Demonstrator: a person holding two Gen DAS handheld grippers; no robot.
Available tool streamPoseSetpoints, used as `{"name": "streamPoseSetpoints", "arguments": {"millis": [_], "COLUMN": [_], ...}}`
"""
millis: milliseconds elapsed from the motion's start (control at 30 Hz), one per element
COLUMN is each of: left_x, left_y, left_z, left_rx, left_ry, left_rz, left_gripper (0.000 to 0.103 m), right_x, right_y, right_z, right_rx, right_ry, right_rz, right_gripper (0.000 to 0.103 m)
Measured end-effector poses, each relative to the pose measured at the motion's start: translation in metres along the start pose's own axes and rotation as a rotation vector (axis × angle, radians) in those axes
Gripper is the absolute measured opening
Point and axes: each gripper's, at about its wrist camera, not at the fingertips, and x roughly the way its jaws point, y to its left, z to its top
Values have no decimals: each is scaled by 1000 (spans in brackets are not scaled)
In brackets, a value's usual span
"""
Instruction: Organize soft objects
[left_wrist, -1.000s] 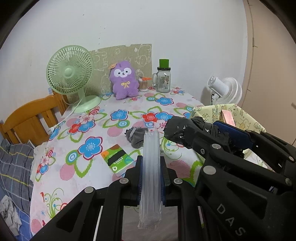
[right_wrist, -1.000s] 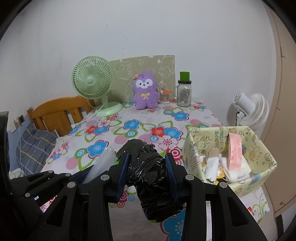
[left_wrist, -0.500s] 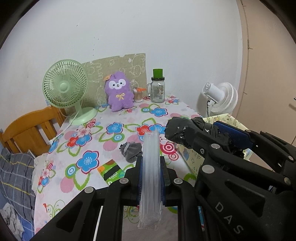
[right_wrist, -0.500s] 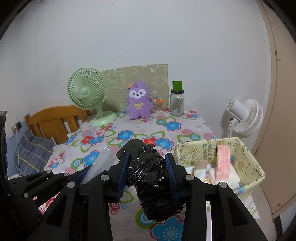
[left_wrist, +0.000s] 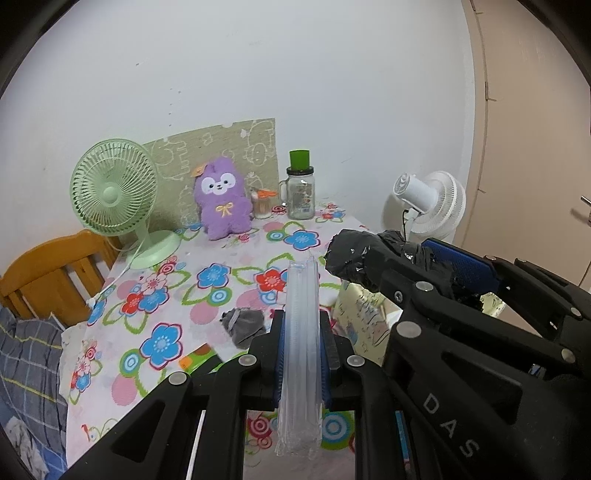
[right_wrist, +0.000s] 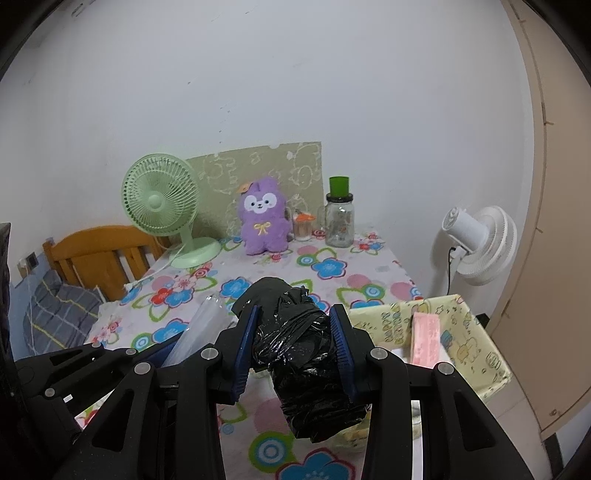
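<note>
The left gripper (left_wrist: 301, 354) was clamped on a flat stack of clear plastic bags (left_wrist: 300, 354), whose lower end ran out past the jaws. The right gripper (right_wrist: 295, 345) was clamped on a black plastic roll (right_wrist: 301, 354), above the table (right_wrist: 332, 273) just left of the yellow box (right_wrist: 476, 339). Most of the box's contents were hidden; only a pink pack (right_wrist: 426, 338) was clear. Only the left view showed a grey cloth (left_wrist: 243, 326) on the table, left of the box (left_wrist: 364, 321), and a half-hidden green card (left_wrist: 197, 362).
</note>
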Motion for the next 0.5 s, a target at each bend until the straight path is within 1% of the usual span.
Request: {"name": "streamPoseSetpoints", "arguments": {"millis": [500], "left_x": [22], "left_y": [-30], "left_z": [18], "left_rx": [21], "left_ry": [2], "left_rz": [-51], "left_gripper": [13], "right_x": [8], "right_y": [-34], "right_z": [9], "right_rx": [12], "right_ry": [-2], "right_rz": [-34], "right_gripper": [43]}}
